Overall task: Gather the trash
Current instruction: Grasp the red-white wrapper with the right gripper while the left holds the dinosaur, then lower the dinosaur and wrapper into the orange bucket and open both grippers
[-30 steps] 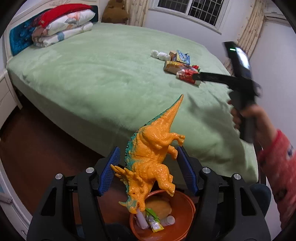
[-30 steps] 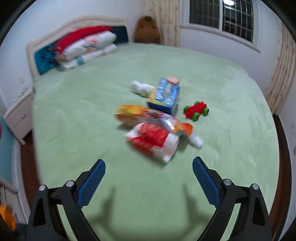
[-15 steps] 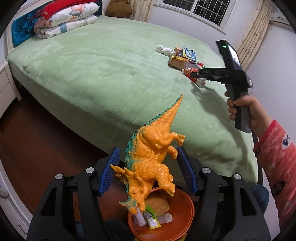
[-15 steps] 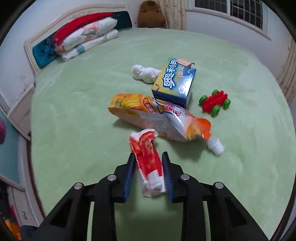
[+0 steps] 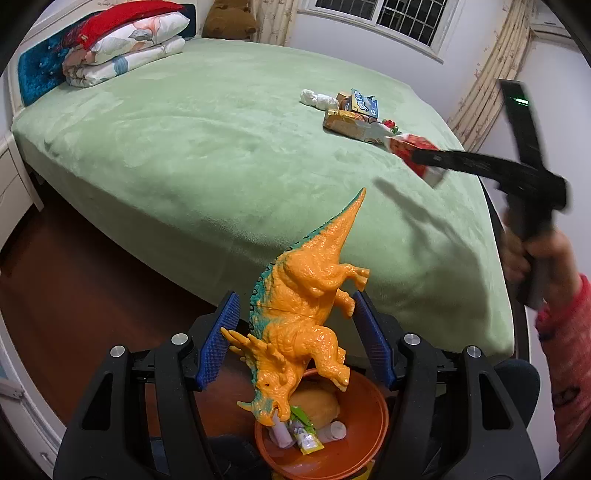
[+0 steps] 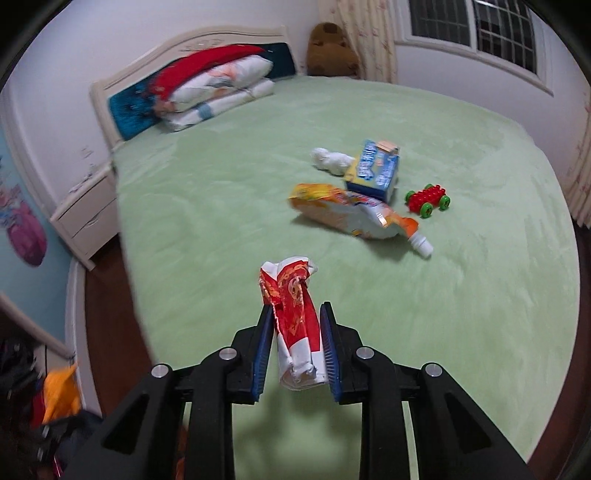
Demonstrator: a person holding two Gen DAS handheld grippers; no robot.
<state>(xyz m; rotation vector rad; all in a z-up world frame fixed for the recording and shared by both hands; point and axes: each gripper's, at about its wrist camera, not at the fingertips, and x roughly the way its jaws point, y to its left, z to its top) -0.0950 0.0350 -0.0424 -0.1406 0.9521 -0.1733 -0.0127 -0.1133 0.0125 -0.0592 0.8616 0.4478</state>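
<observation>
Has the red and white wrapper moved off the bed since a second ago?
Yes. The red and white wrapper, clamped in the right gripper, has been lifted off the green bed and pulled away from the orange pouch, toward the camera.

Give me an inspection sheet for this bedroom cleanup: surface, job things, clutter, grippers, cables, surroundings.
Surface: green bed cover, mostly bare.
Job's things: red wrapper lifted off the bed; orange pouch, blue box and white wad lying on the bed; orange bowl below holds scraps.
Clutter: red toy car beside the box.
Grippers: right gripper shut on the wrapper; left gripper clamps a toy dinosaur above the bowl.
Cables: nothing seen.
Surroundings: folded bedding by the headboard, window, dark wood floor.
</observation>
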